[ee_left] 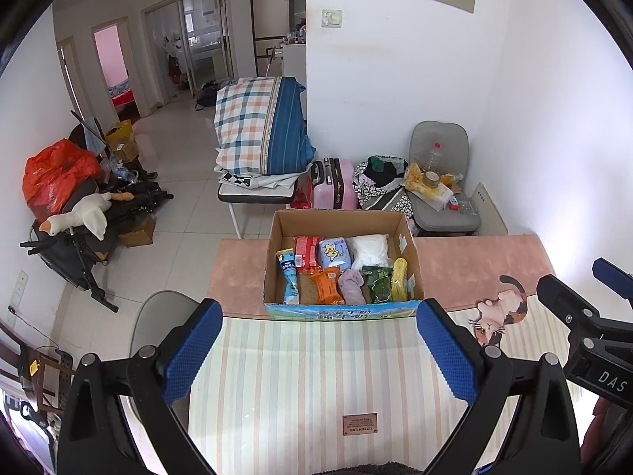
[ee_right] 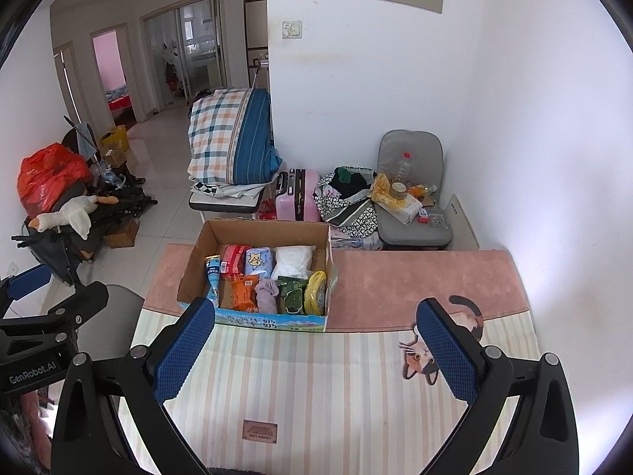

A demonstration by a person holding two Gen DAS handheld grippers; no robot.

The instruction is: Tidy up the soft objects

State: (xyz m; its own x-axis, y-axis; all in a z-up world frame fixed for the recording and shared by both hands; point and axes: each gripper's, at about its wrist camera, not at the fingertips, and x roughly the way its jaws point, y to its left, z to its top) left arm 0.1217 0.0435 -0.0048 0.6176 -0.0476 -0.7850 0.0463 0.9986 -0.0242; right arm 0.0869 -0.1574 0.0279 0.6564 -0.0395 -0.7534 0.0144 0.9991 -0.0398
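Two blue-padded grippers hover above a table, both empty. From the left wrist camera, the left gripper [ee_left: 319, 350] has its jaws wide apart with nothing between them. Straight ahead sits an open cardboard box [ee_left: 340, 223] on the table, already packed with soft things: a white pouch [ee_left: 370, 249], a pale blue packet [ee_left: 334, 253], an orange packet [ee_left: 326, 285], a mauve cloth [ee_left: 352, 285] and a yellow item [ee_left: 399, 279]. The striped tablecloth [ee_left: 300, 376] in front of the box carries no loose items, so the sorting seems close to done or not yet begun; any next move would mean reaching forward into the box.

From the right wrist camera, the right gripper [ee_right: 316, 352] is likewise spread open and empty, with the box [ee_right: 269, 229] ahead and slightly left. A cat picture [ee_right: 419, 356] decorates the cloth. Beyond the table lie a tiled floor, a checked pillow [ee_right: 225, 134], a pink suitcase [ee_right: 298, 194], a grey chair [ee_right: 411, 146] holding clutter, and a plush goose [ee_right: 67, 213].
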